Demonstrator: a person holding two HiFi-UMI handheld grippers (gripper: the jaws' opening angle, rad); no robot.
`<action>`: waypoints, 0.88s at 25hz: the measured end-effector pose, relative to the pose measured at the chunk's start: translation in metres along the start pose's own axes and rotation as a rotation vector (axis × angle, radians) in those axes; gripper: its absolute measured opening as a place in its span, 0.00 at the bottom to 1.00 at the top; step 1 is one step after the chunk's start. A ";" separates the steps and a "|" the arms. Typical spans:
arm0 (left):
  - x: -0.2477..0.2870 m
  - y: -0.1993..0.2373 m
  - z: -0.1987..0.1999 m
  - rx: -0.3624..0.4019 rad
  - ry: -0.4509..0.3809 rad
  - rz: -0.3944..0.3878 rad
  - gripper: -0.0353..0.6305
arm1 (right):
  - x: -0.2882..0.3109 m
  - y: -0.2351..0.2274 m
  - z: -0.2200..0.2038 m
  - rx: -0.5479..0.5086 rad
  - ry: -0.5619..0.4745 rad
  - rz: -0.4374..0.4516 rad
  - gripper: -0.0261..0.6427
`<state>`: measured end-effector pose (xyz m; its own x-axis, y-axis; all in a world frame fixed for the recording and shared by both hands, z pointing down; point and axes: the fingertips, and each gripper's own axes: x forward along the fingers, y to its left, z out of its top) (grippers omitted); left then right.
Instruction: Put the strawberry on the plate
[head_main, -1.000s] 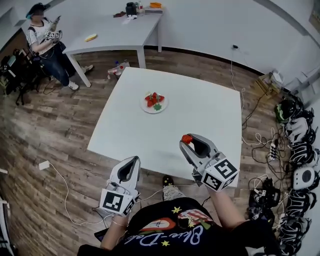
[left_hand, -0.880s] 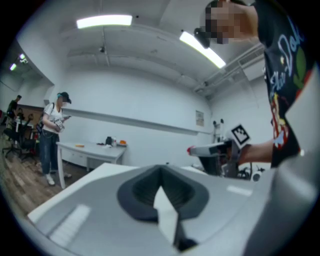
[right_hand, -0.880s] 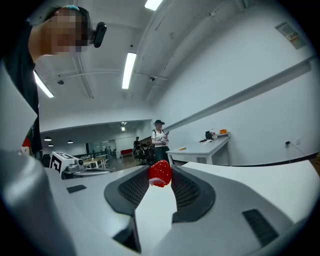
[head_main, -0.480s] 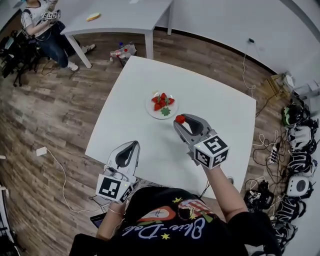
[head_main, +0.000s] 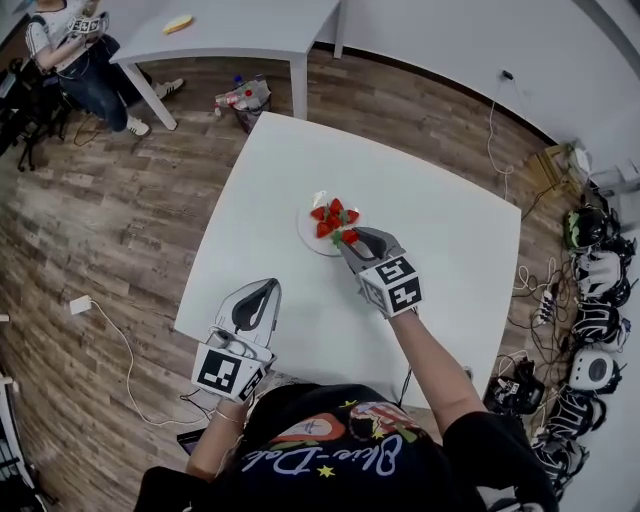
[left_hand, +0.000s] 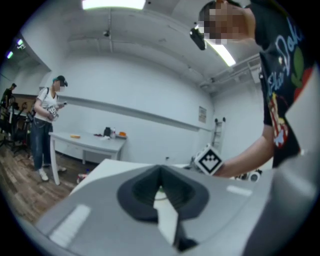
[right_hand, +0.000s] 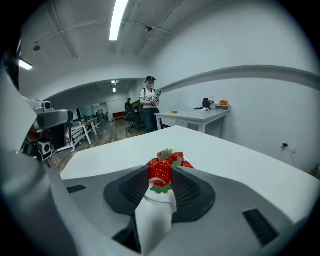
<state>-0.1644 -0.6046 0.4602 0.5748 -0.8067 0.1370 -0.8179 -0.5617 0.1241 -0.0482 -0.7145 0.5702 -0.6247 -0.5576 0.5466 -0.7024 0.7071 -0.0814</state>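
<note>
Strawberry, red and plump with a green leafy cap: clamped between the dark ribbed pads of the right gripper, carried at the near right edge of the round white plate. Exact height above the plate hard to judge. Already lying on that plate: a small heap of other red strawberries, taking much of the middle and showing just behind the held one in the right gripper view.

Step in hand, by judgement: the setting down. Task nearly complete, with only lowering and release left.

For a good placement:
- Bring the fruit a little further in over the plate, toward a bare part beside the heap and not on top of it, for less risk of rolling off.
- Lower slowly, down to contact or very close to it, then part the jaws gently and fully.
- Keep the pressure light meanwhile; soft fruit, probably easy to bruise.
- Draw back along the line of the jaws, with no sideways sweep, so as not to knock the heap or push the plate across the smooth white square table.

Left gripper: closed on nothing, hanging over the near left corner of the table, well apart from the plate. Best left there.
</note>
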 end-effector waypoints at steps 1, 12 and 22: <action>0.001 0.000 -0.001 -0.004 0.000 -0.004 0.04 | 0.006 -0.001 -0.004 -0.009 0.019 0.003 0.25; -0.011 0.019 -0.012 -0.058 0.032 0.037 0.04 | 0.038 -0.005 -0.023 -0.073 0.162 0.008 0.25; -0.018 0.024 -0.014 -0.090 0.033 0.059 0.04 | 0.037 -0.004 -0.024 -0.050 0.173 0.045 0.25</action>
<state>-0.1942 -0.6015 0.4742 0.5271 -0.8308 0.1785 -0.8460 -0.4933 0.2022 -0.0605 -0.7277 0.6109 -0.5837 -0.4450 0.6791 -0.6550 0.7524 -0.0699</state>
